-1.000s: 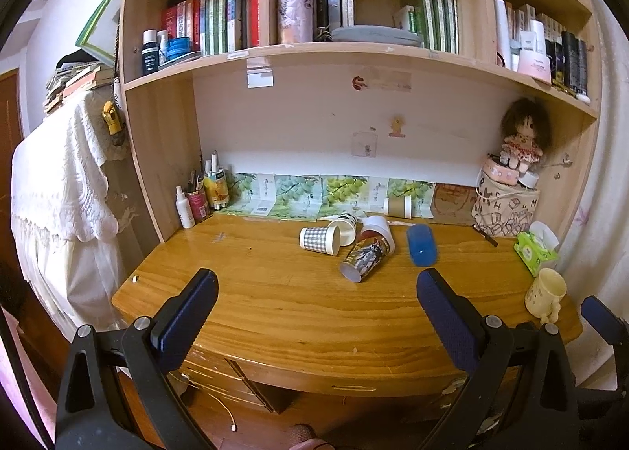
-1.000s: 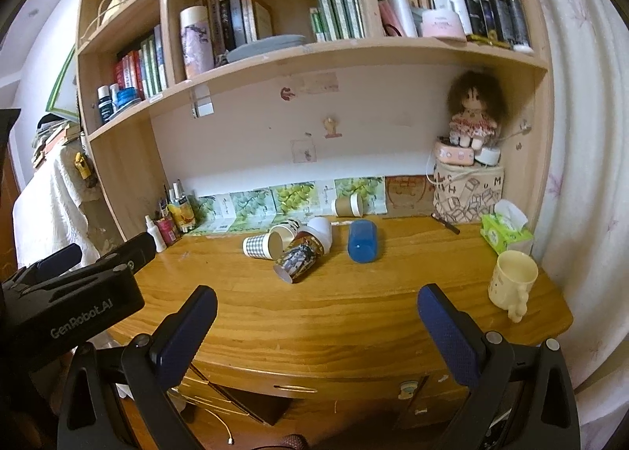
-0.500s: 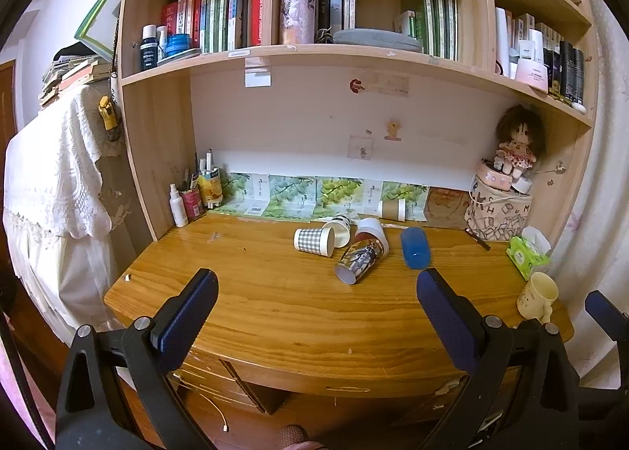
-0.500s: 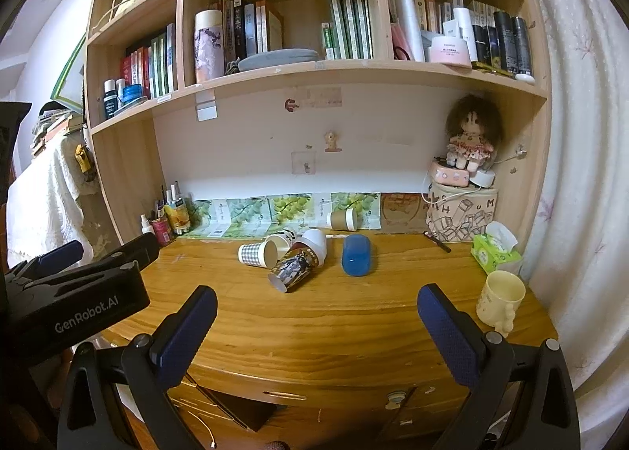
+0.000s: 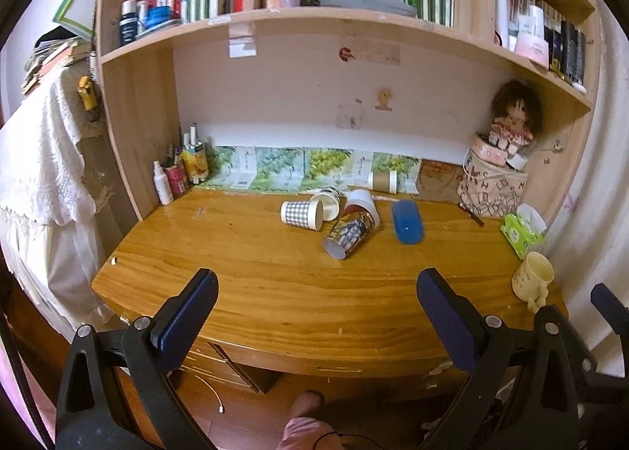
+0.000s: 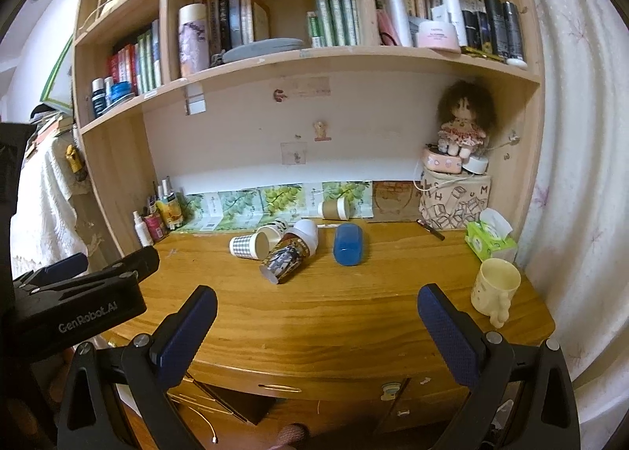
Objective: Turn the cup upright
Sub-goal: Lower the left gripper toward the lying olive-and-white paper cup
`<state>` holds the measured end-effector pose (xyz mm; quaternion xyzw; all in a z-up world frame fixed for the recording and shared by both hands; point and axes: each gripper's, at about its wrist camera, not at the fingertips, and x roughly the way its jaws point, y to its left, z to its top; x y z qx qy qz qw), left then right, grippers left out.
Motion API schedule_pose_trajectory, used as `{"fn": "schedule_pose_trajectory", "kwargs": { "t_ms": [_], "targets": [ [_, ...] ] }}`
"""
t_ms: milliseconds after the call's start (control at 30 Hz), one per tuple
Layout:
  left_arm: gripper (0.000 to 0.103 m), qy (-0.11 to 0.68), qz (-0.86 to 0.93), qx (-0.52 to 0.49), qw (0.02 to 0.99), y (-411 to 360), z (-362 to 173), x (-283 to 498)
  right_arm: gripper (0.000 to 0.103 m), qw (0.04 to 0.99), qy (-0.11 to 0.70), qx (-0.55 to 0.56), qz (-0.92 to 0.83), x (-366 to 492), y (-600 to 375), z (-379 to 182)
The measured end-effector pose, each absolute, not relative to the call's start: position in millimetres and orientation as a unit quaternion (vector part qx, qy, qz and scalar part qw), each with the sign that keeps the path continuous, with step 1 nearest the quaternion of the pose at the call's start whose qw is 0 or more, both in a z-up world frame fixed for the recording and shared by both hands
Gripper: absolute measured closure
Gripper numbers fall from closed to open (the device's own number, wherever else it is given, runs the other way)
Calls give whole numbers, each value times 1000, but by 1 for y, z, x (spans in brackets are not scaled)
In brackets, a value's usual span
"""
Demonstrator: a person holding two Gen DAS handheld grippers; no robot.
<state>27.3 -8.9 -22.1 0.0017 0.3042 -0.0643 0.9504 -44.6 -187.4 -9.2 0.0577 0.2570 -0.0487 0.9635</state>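
My left claw (image 5: 314,304) hangs with jaws apart off the desk's (image 5: 275,292) front edge. Toward the back edge, tipped cups lie clustered: checked cup (image 5: 302,214), then printed cup (image 5: 348,233). My right claw (image 6: 316,322) likewise gapes, holding nothing.

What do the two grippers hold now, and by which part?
Nothing. The left gripper and right gripper are open, short of the tipped cups on the desk.

desk (image 5: 251,277): honey-brown wood grain. checked cup (image 5: 300,214): grey-white gingham. printed cup (image 5: 348,234): dark pictorial print, centre frame. case (image 5: 407,221): solid blue. mug (image 6: 494,290): pale cream, lower right. tissue pack (image 6: 489,241): bright green.
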Motion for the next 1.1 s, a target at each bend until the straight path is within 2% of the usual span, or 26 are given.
{"fn": "schedule_pose_trajectory", "kwargs": {
  "t_ms": [233, 633, 1100],
  "targets": [
    [2, 346, -102, 3, 933, -18, -36, 49, 1, 955, 269, 111, -66, -32, -213, -18],
    [2, 406, -184, -10, 895, -27, -46, 122, 1, 904, 325, 272, -58, 12, -268, -55],
    [2, 412, -222, 127, 874, -80, -47, 245, 1, 813, 399, 424, -28, 127, -316, -103]
  ]
}}
